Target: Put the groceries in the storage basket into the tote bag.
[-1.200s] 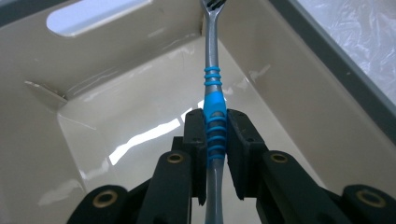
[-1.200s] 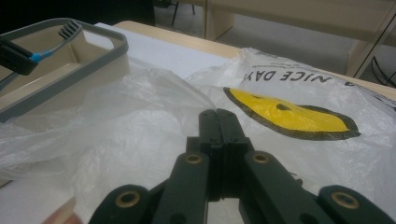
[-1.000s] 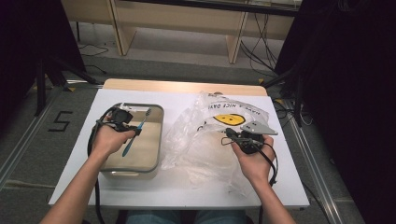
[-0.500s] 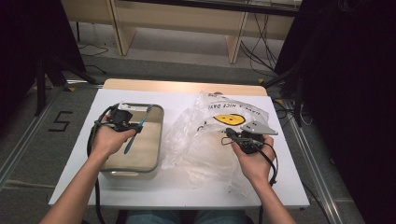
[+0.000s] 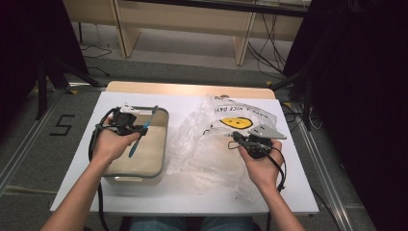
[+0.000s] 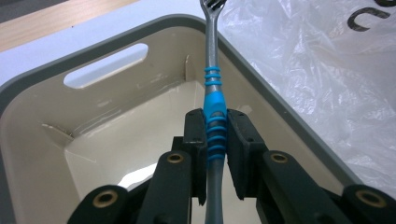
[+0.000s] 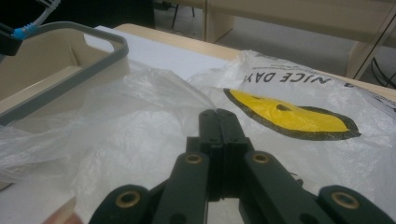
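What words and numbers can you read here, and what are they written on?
"NICE DAY" stands on the clear plastic bag, next to its yellow smiley face, upside down in the right gripper view.
"5" is marked on the grey floor left of the table.
A dark curved mark on the bag in the left gripper view is cut off, so it cannot be read.

Recording lab, black curtains (image 5: 356, 96), floor-taped numeral (image 5: 61, 125), trailing cables (image 5: 269, 48)

The table (image 5: 192, 197) is bright, the room's sides are dark, and the plastic bag (image 6: 327, 70) shines.
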Motion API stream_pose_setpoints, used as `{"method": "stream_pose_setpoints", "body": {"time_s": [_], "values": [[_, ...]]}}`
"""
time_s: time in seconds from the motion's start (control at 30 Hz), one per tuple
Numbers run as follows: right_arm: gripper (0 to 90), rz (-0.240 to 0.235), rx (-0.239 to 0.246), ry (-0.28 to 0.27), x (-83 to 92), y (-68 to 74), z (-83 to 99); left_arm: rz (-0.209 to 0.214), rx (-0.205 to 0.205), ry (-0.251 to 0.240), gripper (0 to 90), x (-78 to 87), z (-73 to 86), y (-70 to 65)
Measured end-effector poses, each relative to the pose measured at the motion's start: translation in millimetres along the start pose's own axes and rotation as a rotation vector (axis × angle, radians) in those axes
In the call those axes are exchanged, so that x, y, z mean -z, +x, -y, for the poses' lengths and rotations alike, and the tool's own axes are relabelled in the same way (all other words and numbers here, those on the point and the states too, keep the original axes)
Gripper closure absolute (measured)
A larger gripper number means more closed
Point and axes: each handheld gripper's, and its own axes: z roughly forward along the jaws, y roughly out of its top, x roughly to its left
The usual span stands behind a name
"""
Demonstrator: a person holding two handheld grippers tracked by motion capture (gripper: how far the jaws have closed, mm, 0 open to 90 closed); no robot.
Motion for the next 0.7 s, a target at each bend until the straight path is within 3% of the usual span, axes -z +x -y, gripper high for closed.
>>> {"method": "stream_pose_setpoints", "body": {"time_s": [0.4, 0.7], "values": [[90.0, 0.002, -0.002, -0.008, 0.6, 0.2, -1.4, 0.022, -0.033, -0.048, 78.4, 14.4, -7.9, -13.5], [90.0, 0.003, -0.004, -0.013, 0.6, 0.5, -1.7, 0.041, -0.033, -0.068, 78.4, 19.0, -10.8, -19.9]]}}
